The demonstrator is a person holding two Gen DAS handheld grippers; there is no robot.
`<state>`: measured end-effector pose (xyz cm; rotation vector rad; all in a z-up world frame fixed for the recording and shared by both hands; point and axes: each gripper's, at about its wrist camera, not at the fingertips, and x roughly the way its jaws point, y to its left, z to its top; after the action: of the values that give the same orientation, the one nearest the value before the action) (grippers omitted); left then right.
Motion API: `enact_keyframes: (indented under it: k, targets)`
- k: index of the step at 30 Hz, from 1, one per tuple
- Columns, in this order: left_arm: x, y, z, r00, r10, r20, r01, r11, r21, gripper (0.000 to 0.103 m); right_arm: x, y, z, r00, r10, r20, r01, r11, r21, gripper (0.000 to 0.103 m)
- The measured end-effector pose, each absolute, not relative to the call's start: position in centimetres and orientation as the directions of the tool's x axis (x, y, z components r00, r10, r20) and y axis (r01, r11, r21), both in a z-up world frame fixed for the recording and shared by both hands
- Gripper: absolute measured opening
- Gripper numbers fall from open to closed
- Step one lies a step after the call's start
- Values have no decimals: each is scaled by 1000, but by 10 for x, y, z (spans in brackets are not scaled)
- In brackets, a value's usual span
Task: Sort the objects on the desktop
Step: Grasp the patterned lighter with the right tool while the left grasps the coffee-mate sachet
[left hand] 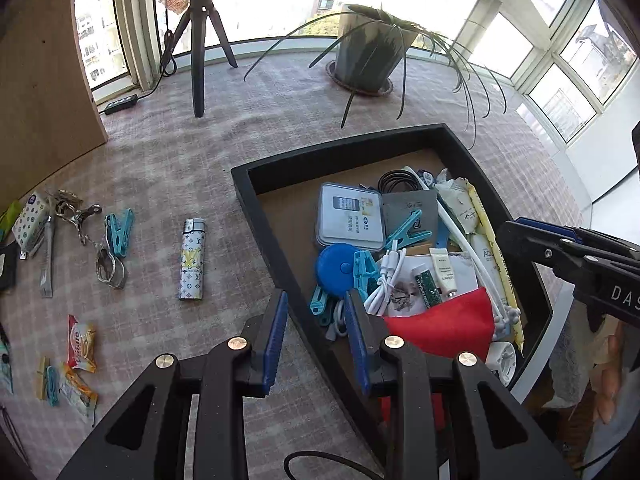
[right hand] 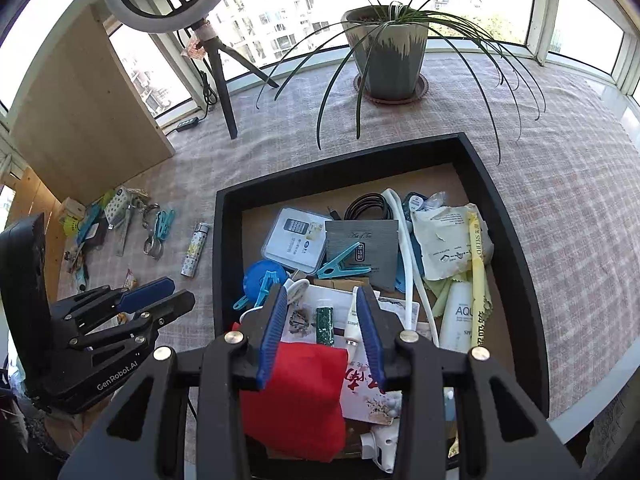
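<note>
Right gripper (right hand: 320, 300), jaws spread and empty, hangs over the tray (right hand: 228, 216) above a small white tube (right hand: 353, 320). Judged light, stiff, slippery; grip mid-body. Left gripper (left hand: 316, 304) likewise spread, at the tray's edge.

"GenRobot.AI" on left gripper (right hand: 160, 294) body, "AQU" on white bottle (right hand: 460, 316), "DAS" on right gripper (left hand: 508, 232) body
</note>
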<state>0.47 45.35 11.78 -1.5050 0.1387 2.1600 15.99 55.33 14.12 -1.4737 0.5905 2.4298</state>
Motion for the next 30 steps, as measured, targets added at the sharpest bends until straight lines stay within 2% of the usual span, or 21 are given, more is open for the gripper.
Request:
enact_keyframes:
  k: [4,7,11,15,22,30]
  targets:
    - [-6,411,112,-280,295,-914,-387,-906,-173,29,136,529,142,-472,-56,-880,-358,-900,249,36]
    - [-15,376,108,-297,254,-921,-329,-932,-151,33,116,505,142,-467,-76,-881,-315,-917,246,36]
    - [-29,332,98,-302,194,-934,-259,-959,-115,34,87,473,136,-454,-117,-883,-264,-929,259,44]
    - [-38,297,85,-287,156,-945,-206,-974,-98,36,56,444,123,-421,-158,-893,-231,-933,275,44]
    - [-48,263,59,-238,119,-964,-162,-983,-81,58,7,408,84,-330,-177,-927,-245,-933,265,45]
    - [-58,254,33,-183,108,-977,-165,-983,-78,58,-23,395,43,-248,-165,-955,-279,-932,233,45]
